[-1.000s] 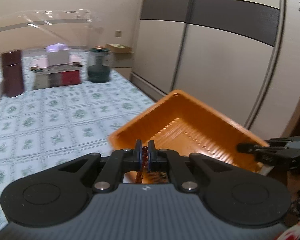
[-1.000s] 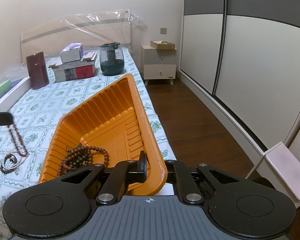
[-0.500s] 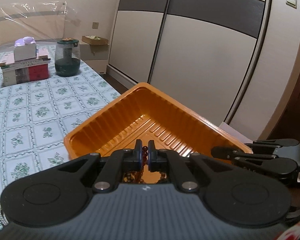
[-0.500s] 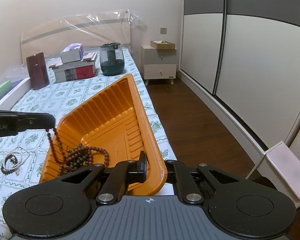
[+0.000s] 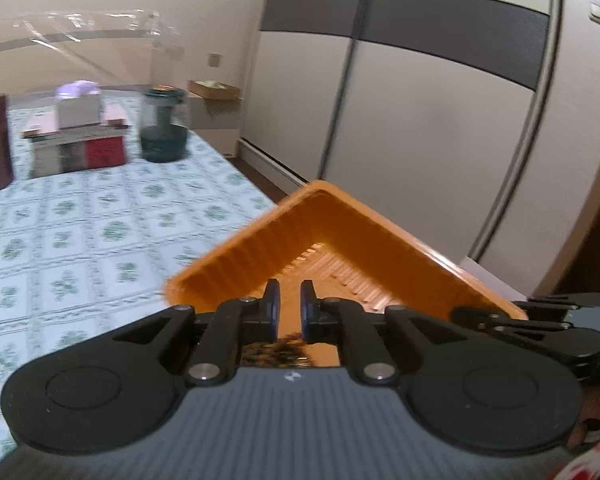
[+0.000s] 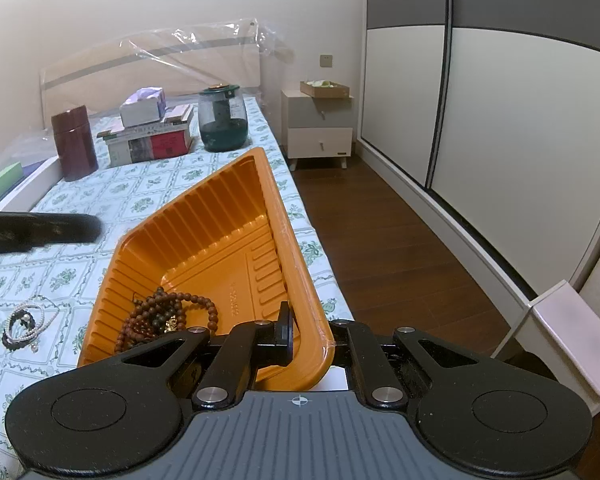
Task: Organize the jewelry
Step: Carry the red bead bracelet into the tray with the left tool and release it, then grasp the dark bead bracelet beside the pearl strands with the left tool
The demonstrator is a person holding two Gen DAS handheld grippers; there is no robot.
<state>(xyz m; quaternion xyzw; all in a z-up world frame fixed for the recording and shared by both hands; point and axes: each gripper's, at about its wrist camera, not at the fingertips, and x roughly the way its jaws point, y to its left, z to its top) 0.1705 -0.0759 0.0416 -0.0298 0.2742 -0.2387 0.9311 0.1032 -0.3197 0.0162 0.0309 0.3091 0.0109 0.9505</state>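
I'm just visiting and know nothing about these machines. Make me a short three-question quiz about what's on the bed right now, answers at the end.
1. True or false: the left tool is clamped on a string of beads.
2. Which does the right tool grip? A) the dark jar B) the rim of the orange tray C) the tissue box
3. Fill in: the white and dark bracelets lie on the ____, outside the tray.

Key
1. False: its pads stand apart with nothing between them; the brown beads lie in the tray.
2. B
3. bedsheet
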